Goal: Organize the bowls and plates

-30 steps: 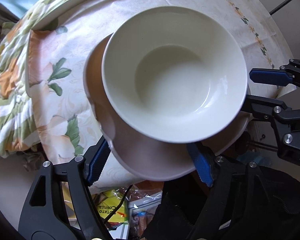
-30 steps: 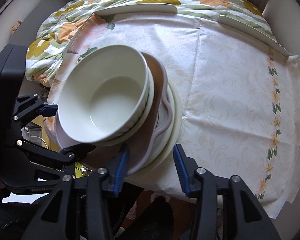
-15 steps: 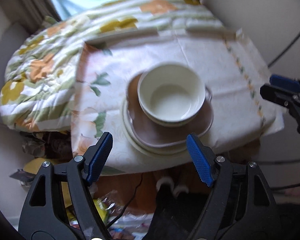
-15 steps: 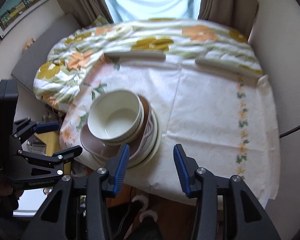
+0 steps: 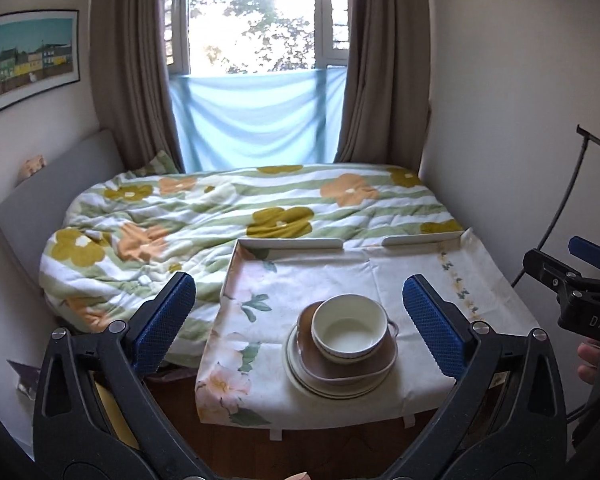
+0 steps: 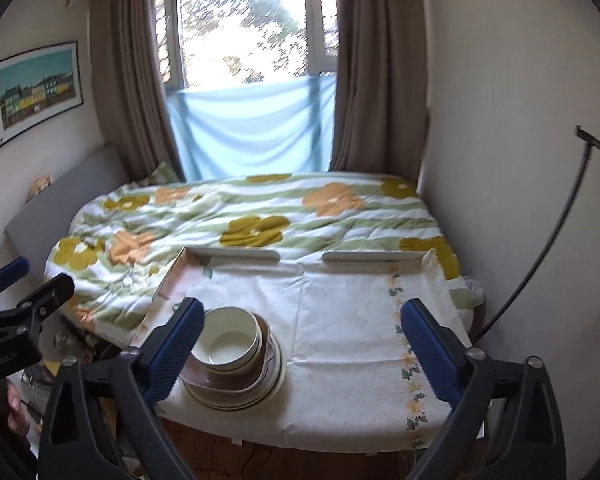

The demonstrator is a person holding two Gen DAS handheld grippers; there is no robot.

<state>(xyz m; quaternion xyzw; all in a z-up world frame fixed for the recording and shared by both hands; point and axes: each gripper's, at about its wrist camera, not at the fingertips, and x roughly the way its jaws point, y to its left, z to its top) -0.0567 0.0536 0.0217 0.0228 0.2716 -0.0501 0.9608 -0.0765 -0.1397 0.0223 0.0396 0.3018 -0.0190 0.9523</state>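
A stack of dishes stands near the front edge of the cloth-covered table (image 5: pixel 340 268). A cream bowl (image 5: pixel 349 331) sits on top, on a brown squarish dish (image 5: pixel 374 364), on round cream plates (image 5: pixel 300 372). In the right wrist view the bowl (image 6: pixel 230 342) and plates (image 6: pixel 236 398) stand at the table's front left. My left gripper (image 5: pixel 306 322) is open and empty, held back from the stack. My right gripper (image 6: pixel 300 346) is open and empty, right of the stack. Each gripper shows at the edge of the other's view.
A bed with a flowered quilt (image 5: pixel 220 216) lies behind the table, under a curtained window (image 5: pixel 256 16). White raised rails (image 5: pixel 292 243) edge the table's far side. A wall stands at the right (image 5: pixel 520 120). A black cable (image 6: pixel 540 248) curves at the right.
Both grippers have pulled far back and up from the stack, and the views have tilted from looking down at the bowl to looking across the room. The stack has not moved.
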